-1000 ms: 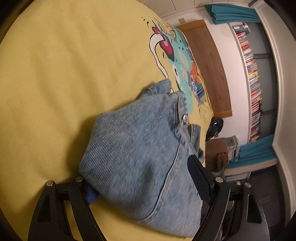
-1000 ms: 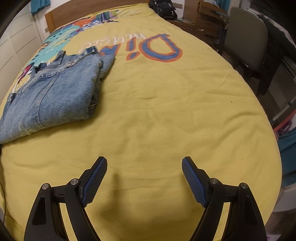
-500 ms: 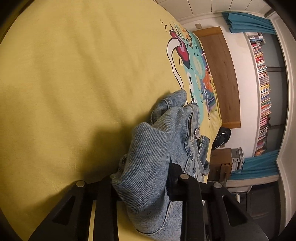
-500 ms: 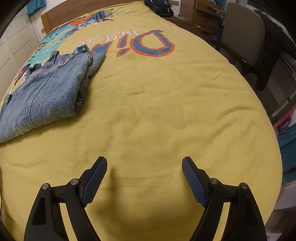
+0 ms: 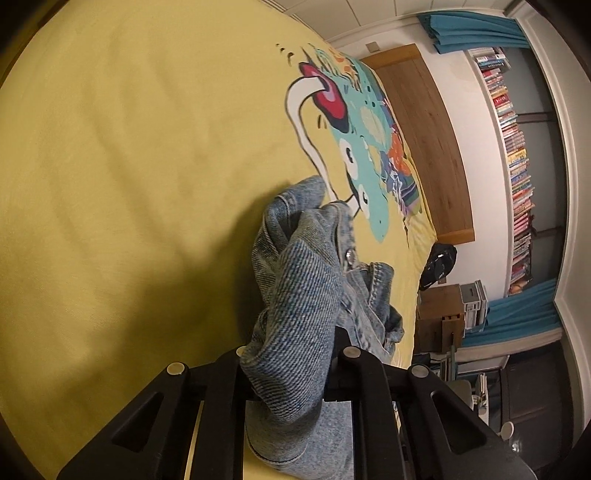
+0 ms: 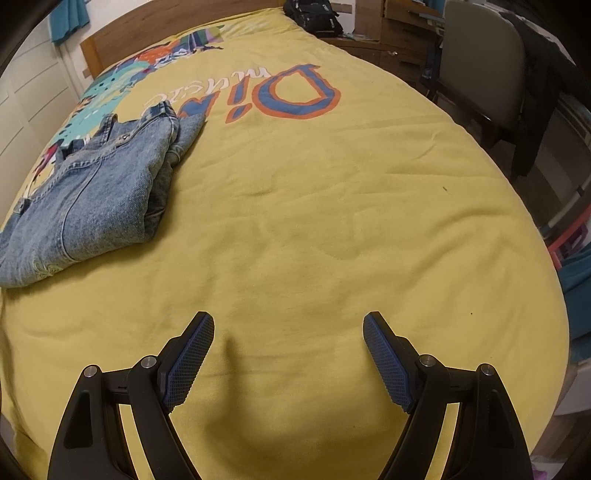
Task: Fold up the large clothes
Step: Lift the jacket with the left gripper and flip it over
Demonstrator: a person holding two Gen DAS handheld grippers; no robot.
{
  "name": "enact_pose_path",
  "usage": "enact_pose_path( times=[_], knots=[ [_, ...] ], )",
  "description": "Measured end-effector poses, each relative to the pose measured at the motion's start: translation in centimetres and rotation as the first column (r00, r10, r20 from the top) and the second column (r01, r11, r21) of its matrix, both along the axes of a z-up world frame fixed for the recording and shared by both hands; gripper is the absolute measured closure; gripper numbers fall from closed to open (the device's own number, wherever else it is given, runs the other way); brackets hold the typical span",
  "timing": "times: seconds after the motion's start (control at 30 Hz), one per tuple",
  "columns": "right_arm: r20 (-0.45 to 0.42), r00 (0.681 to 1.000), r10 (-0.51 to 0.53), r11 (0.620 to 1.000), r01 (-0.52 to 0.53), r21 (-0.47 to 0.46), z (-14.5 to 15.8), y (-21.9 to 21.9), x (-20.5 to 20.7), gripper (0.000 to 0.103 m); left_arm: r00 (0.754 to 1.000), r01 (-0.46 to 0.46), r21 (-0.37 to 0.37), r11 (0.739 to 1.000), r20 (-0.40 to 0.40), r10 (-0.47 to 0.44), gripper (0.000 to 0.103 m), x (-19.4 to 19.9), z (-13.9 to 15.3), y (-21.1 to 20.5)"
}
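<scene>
The jeans [image 6: 92,192] lay on the left side of the yellow bedspread [image 6: 332,221], close to its printed cartoon end, and they were already folded into a compact, several-layer bundle with the waistband and metal button [image 5: 348,254] on top. By that look most of the folding was done. What seemed left was one more fold or a tidy-up of the bundle, though the pictures alone could not settle which.

The left tool [image 5: 291,373] was closing on a bunched edge of the denim. The cloth filled the gap between its fingers and rose in a ridge above them, so the near part of the bundle was pinched and lifted off the cover. The right tool [image 6: 288,354] hung over bare bedspread, well apart from the jeans, its blue-padded fingers [image 6: 192,354] spread wide with nothing between them.

The bed itself was soft and lightly wrinkled, so it would probably give under any pressing. Large orange-and-blue lettering [image 6: 280,96] ran across it near the jeans, and a teal, red and white cartoon figure [image 5: 354,147] covered the end by the wooden headboard [image 5: 424,140].

Around the bed, a tall bookshelf [image 5: 513,155] packed with books stood between teal curtains [image 5: 476,33]. A black bag [image 6: 314,16] sat on the bed's far edge, next to wooden drawers [image 6: 402,22]. A grey chair [image 6: 480,62] with dark clothing draped over it stood beside the bed on the right.
</scene>
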State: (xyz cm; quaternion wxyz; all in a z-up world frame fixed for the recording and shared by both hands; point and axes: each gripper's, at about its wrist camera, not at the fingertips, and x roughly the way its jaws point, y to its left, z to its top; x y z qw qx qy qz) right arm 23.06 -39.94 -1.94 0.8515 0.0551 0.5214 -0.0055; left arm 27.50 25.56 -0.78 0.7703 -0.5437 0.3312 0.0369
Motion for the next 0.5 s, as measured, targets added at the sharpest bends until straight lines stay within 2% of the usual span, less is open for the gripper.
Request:
enact_pose_path(
  times=[0.23, 0.5],
  knots=[
    [0.003, 1.000, -0.029, 0.999, 0.029, 0.018, -0.1, -1.6, -0.5, 0.020, 0.998, 0.043, 0.028, 0.999, 0.034, -0.044, 0.093, 1.0, 2.6, -1.9],
    [0.017, 0.997, -0.074, 0.996, 0.073, 0.059, 0.0, -3.9, -1.2, 0.020, 0.990, 0.097, 0.028, 0.995, 0.096, -0.099, 0.093, 2.6, 5.9, -5.2]
  ],
)
